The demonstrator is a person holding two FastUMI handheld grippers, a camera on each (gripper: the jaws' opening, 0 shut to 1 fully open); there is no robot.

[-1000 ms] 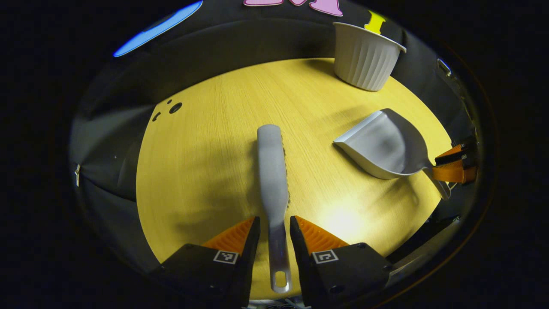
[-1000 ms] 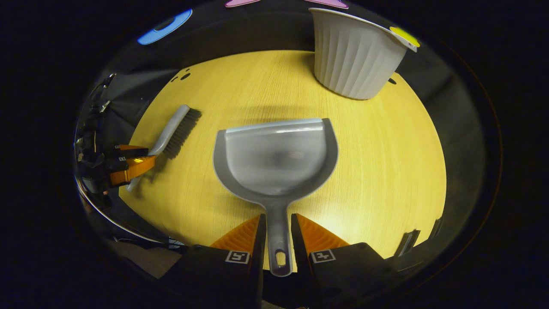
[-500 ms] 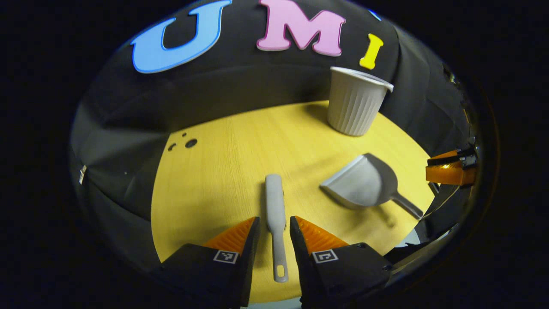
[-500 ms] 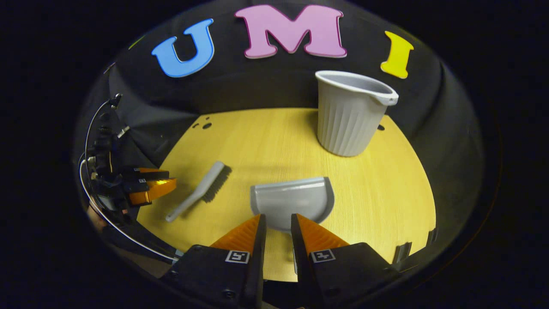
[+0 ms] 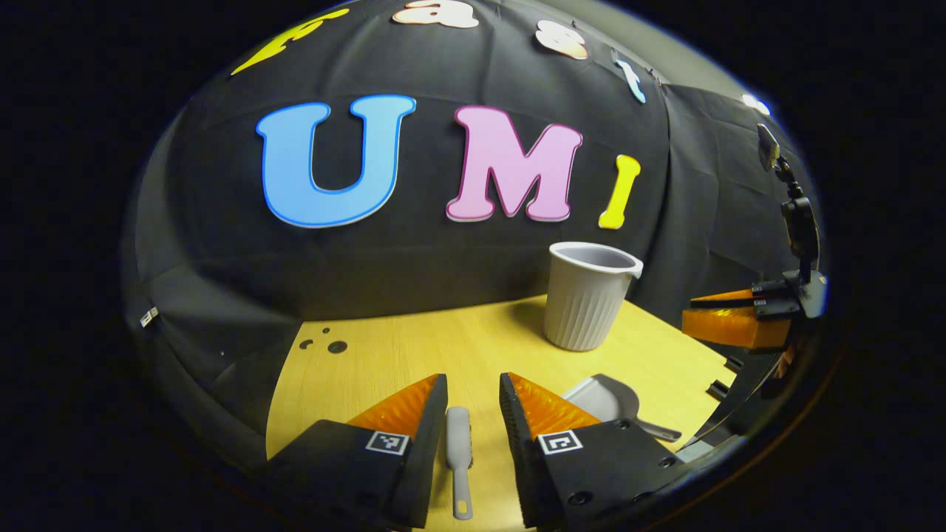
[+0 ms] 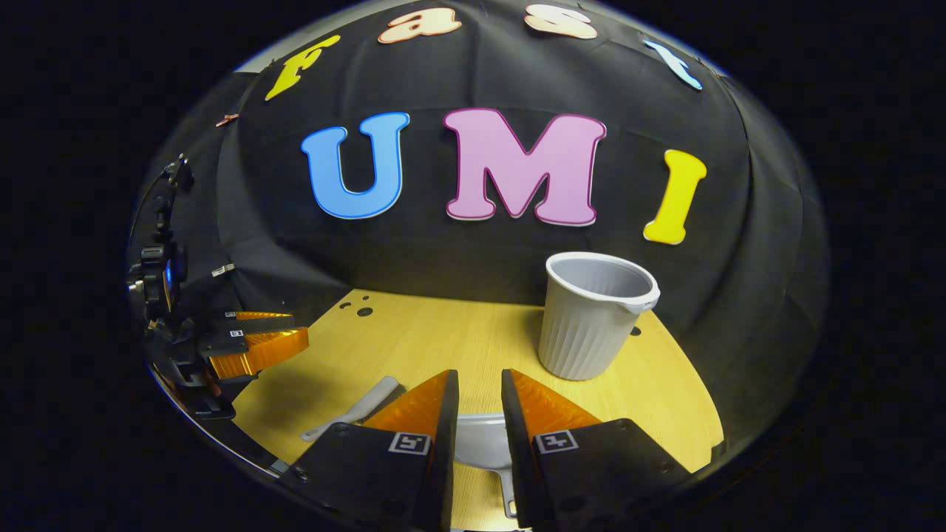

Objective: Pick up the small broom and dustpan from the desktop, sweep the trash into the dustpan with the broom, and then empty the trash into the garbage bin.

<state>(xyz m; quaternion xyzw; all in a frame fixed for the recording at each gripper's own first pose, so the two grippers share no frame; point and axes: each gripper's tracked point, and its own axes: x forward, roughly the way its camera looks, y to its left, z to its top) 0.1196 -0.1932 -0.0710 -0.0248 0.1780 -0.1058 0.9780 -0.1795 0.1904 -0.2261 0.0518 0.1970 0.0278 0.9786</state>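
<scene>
Where the yellow wooden desktop [image 5: 414, 355] spreads out under both tongs, it carries everything the task needs, and both tongs hang above it with nothing held. Largest of the things on it is the grey ribbed garbage bin [image 5: 589, 295], which stands upright well ahead of the left gripper [image 5: 473, 403] and off to its right; from the right gripper [image 6: 480, 399] it stands ahead and slightly right [image 6: 595, 325], near the desktop's far edge. Next in size, the grey dustpan [image 6: 484, 443] lies flat directly below the right gripper, its pan seen through the gap between the orange fingers and its thin handle running back toward the camera; the fingers stand a little apart, well above it and touching nothing. Smallest, the grey broom [image 5: 458, 458] lies flat below the left gripper, lengthwise in the gap between its fingers, handle end nearest the camera; those fingers also stand a little apart and clear of it. Seen from the right gripper, the broom [image 6: 355, 410] lies to its left, just below the other tongs.
</scene>
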